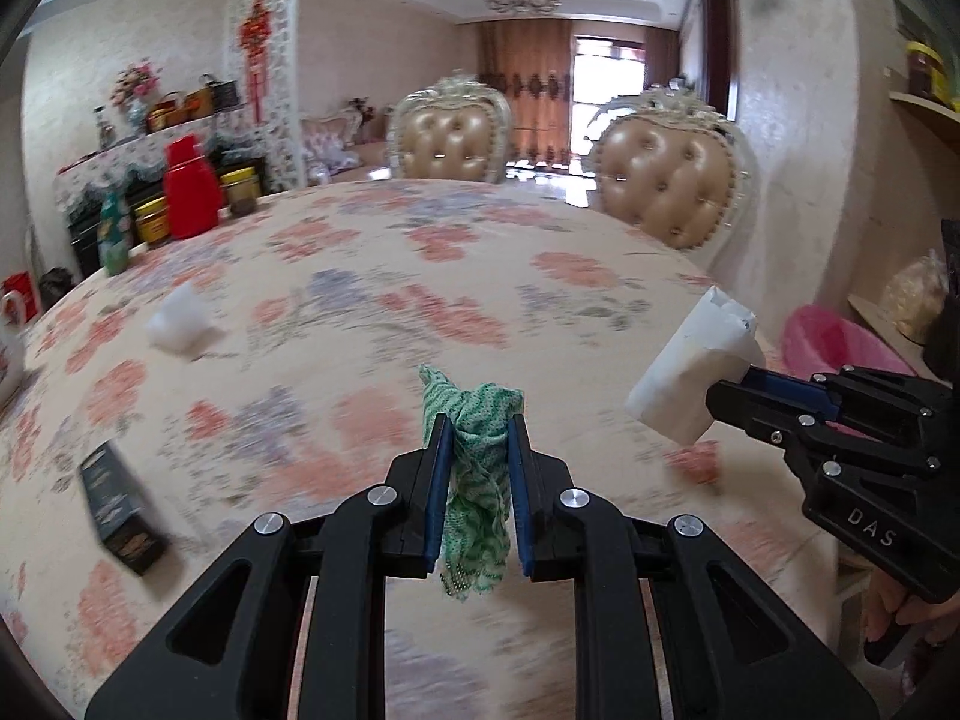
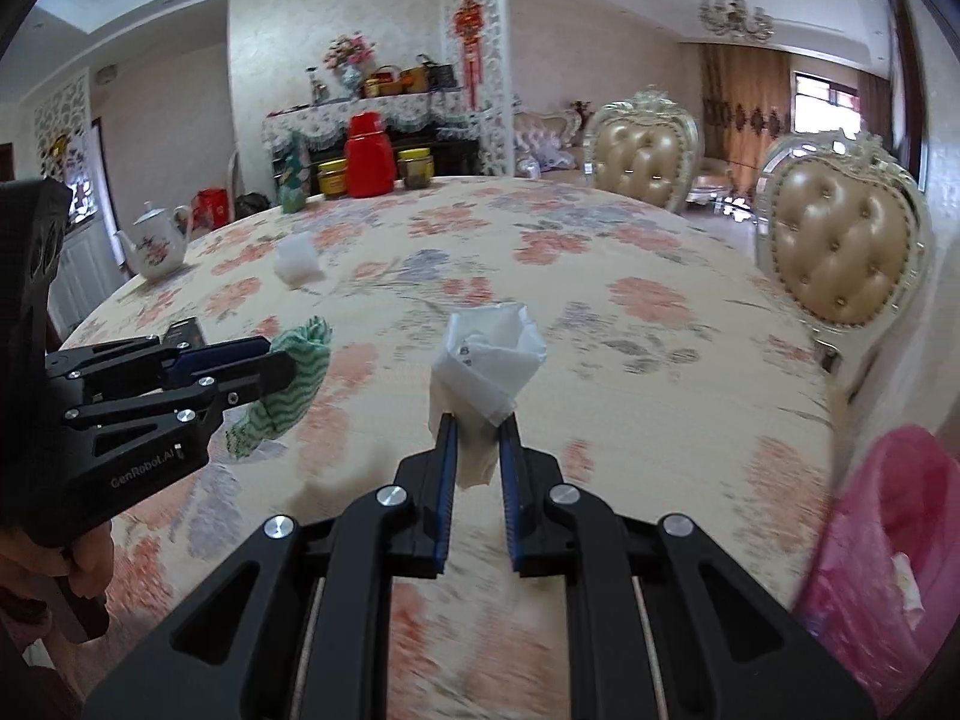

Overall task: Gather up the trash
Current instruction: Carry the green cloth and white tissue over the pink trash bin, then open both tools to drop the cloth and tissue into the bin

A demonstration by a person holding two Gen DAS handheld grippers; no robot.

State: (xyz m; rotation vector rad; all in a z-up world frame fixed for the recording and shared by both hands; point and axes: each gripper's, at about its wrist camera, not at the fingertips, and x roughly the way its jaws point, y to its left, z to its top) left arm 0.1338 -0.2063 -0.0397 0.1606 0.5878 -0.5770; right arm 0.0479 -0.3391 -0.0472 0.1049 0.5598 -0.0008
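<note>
Both hands loaded: the left gripper [image 1: 477, 438] pinches a green rag [image 1: 477, 480], the right gripper [image 2: 478, 438] pinches a white paper wad [image 2: 486, 360], both carried above the counter [image 2: 660, 360]. Next, I'd judge: swing to the pink bin [image 2: 888, 540] at the right edge and release.

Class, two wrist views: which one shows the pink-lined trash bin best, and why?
The right wrist view. The pink-lined trash bin fills its lower right corner, its open mouth and white scraps inside visible. In the left wrist view, only part of the bin's rim shows, beyond the table edge, partly behind the right hand-held gripper holding white paper.
</note>
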